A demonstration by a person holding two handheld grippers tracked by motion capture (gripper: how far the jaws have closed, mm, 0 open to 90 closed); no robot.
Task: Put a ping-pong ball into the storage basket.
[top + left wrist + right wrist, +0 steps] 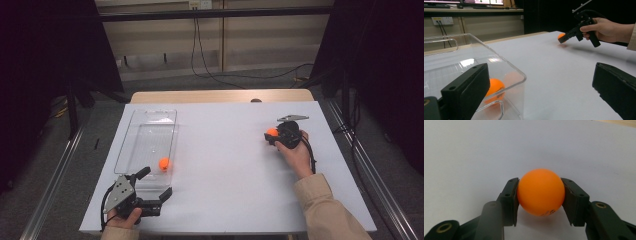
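Observation:
An orange ball (541,192) sits pinched between the two black pads of my right gripper (541,196), just over the white table top. From above, that ball (271,132) and the right gripper (273,135) are at the table's right side. A second orange ball (164,163) lies in the near right corner of a clear plastic tray (150,113) on the left. My left gripper (156,182) stands open just in front of the tray with nothing between its jaws. In the left gripper view the tray (506,62) and its ball (495,88) lie behind the left jaw.
White sheet (225,165) covers the table, with a wooden edge (220,96) at the back. Dark stands and cables lie on the floor beyond. A wide bare stretch of sheet separates the tray from the right hand (295,152).

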